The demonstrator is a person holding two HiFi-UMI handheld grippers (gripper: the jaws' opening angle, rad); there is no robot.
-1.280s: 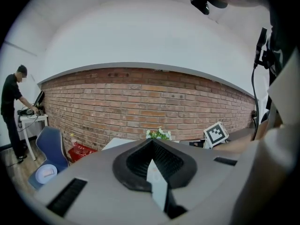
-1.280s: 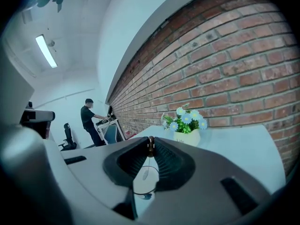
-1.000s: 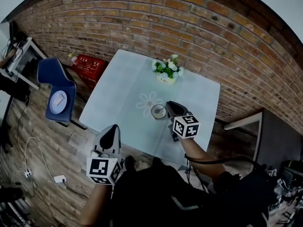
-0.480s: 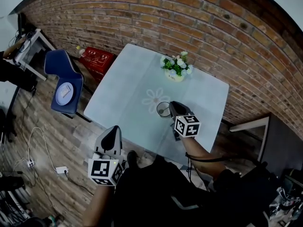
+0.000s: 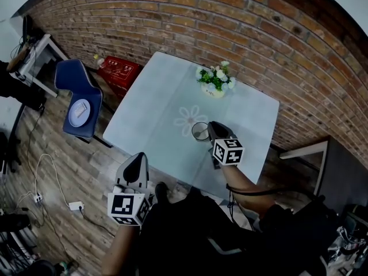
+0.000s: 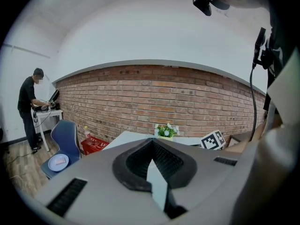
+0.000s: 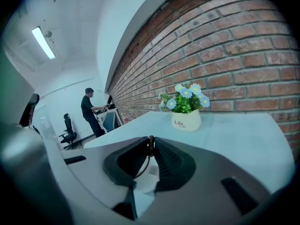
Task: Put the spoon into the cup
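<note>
Left gripper (image 5: 138, 156) first: I see it held off the near edge of the table (image 5: 155, 99), over the wooden floor. Its jaws are clenched together and, in its own view, they meet at the tip with nothing between them. Far to the left of it stands a blue chair (image 5: 72, 79) with a plate (image 5: 79, 112) on its seat. A red box (image 5: 118, 71) sits on the floor between the chair and the table, close to the brick wall (image 5: 230, 22). In the left gripper view, a person (image 6: 28, 108) stands at a desk at the far left.

Moving right onto the table, I find a pale flower print (image 5: 188, 119) near its middle. The cup (image 5: 198, 131) stands upright just to the right of the print. At the far side of the table, a small white pot of flowers (image 5: 214, 88) sits well apart from the cup.

Right of the cup comes the right gripper (image 5: 210, 125), its tips right at the cup's right rim. It is grasping the spoon (image 7: 149, 142): in the right gripper view, a thin dark end shows pinched between the jaw tips, pointing up. From the head view I cannot make out the rest of the spoon. I also cannot tell whether any part of it is inside the cup.
</note>
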